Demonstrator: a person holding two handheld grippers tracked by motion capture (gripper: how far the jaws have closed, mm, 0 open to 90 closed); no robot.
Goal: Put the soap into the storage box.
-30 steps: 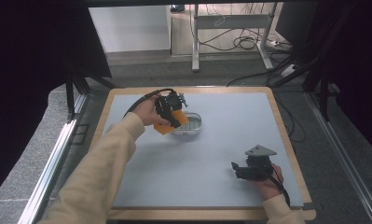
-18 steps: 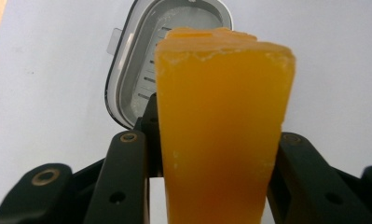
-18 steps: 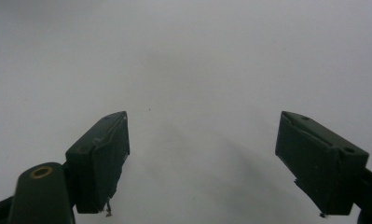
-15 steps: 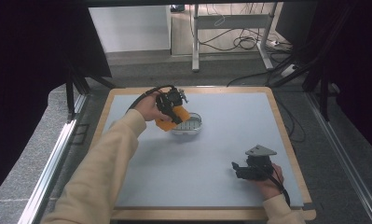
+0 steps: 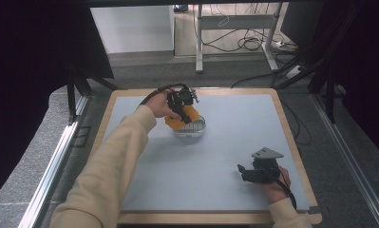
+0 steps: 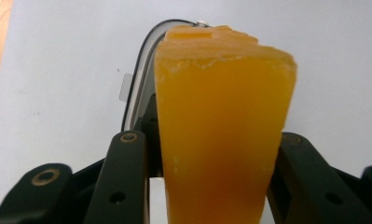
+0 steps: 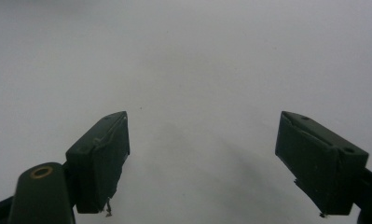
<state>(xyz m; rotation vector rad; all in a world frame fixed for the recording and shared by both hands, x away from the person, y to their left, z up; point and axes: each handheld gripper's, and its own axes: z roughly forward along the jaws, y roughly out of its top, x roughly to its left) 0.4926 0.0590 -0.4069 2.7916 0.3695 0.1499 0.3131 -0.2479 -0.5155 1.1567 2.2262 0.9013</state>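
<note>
over one clear container (image 5: 191,129), one orange sponge (image 5: 181,119)

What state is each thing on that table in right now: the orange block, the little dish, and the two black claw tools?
Orange sponge: clamped between the left gripper's jaws, held over the dish.
Clear dish: upright on the mat, the sponge over it.
Left gripper: shut on the sponge.
Right gripper: jaws wide apart, nothing between them, low over the grey mat.

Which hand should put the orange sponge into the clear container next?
Left. The left gripper already clamps the orange sponge above the clear container; the right gripper rests open, far off.
</note>
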